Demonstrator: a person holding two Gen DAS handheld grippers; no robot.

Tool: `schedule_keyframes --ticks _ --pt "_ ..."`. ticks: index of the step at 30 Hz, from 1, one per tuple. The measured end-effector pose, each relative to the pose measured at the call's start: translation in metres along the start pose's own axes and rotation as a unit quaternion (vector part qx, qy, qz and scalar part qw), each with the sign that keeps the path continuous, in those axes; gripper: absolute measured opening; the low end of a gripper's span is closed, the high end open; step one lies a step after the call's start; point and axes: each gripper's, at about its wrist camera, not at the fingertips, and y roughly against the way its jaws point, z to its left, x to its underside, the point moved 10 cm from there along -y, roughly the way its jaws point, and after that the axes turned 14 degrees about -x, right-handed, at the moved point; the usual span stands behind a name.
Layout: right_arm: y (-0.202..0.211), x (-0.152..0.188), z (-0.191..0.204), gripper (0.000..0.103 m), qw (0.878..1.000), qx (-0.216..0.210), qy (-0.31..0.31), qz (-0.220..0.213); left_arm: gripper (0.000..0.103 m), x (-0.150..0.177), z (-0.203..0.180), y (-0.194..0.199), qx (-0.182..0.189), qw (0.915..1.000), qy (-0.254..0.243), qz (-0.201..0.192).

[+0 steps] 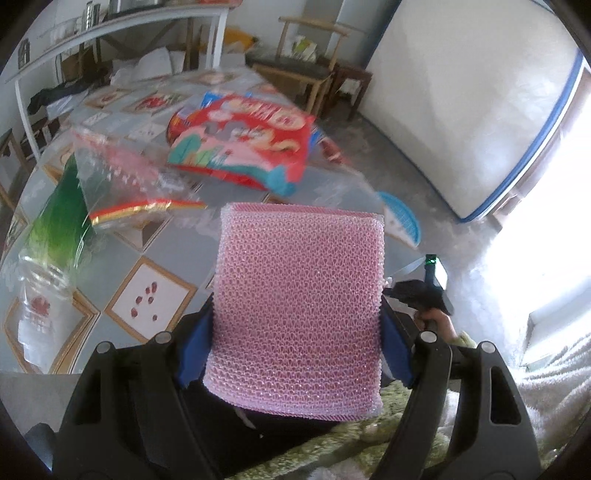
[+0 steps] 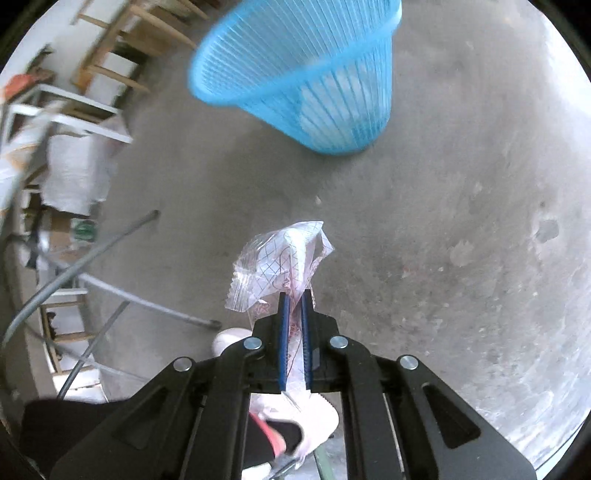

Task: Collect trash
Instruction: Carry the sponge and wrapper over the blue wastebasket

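Left wrist view: left gripper (image 1: 297,328) clamped on a pink mesh scouring pad (image 1: 297,306), blue finger pads (image 1: 194,350) pressed against its two sides, pad upright and filling the centre of the view. Behind it, a table (image 1: 110,266) covered in a patterned cloth with framed squares. On the table: a red printed snack bag (image 1: 240,136) lying toward the far side, a clear plastic wrapper with a red and gold edge (image 1: 125,181) nearer and to the left, a green package (image 1: 61,218) partly under that wrapper, and a clear plastic bag with a red mark (image 1: 37,295) at the near left edge. Past the table's right edge, low on the grey floor, a blue basket (image 1: 402,221), only part of it showing. Further back, a wooden chair (image 1: 306,55), a white shelf unit (image 1: 110,29), and a white mattress with blue trim (image 1: 472,107) leaning against the wall. Right gripper (image 1: 424,291) seen small at lower right, its state not readable from here.

Right wrist view: right gripper (image 2: 293,306) closed tight on a crumpled clear plastic wrapper with red and blue print (image 2: 277,262), held above the concrete floor (image 2: 461,221). Blue slatted trash basket (image 2: 306,74) standing on the floor ahead, well apart from the wrapper, blurred. A pink and white shoe (image 2: 291,428) below the gripper.
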Motion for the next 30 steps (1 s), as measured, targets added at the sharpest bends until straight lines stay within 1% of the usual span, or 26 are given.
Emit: schedule_keyframes --ticks 4,8,13,16,20,22,27,30 --pt "0.057 -0.002 0.029 0.007 0.997 -0.014 0.055 -0.043 0.074 -0.011 -0.022 0.008 0.027 0.9994 -0.013 -0.019" --pt "0.095 -0.010 0.048 0.007 0.992 -0.017 0.094 -0.078 0.074 -0.024 -0.050 0.009 0.051 0.9974 -0.038 -0.034" --pt "0.138 -0.021 0.062 0.007 0.984 -0.026 0.123 -0.123 0.074 -0.057 -0.096 0.002 0.094 0.9925 -0.066 -0.043" --pt "0.158 -0.032 0.068 0.007 0.980 -0.028 0.134 -0.145 0.074 -0.079 -0.121 -0.006 0.119 0.9892 -0.077 -0.037" --pt "0.174 -0.050 0.070 0.007 0.976 -0.031 0.140 -0.163 0.074 -0.107 -0.163 -0.028 0.144 0.9842 -0.101 -0.018" --pt "0.180 -0.060 0.069 0.007 0.975 -0.032 0.140 -0.170 0.074 -0.119 -0.185 -0.045 0.150 0.9825 -0.111 0.000" --pt "0.182 -0.086 0.068 0.007 0.976 -0.033 0.131 -0.174 0.075 -0.137 -0.238 -0.098 0.167 0.9754 -0.126 0.070" --pt "0.167 -0.104 0.064 0.007 0.978 -0.032 0.119 -0.168 0.075 -0.148 -0.265 -0.138 0.157 0.9727 -0.133 0.108"
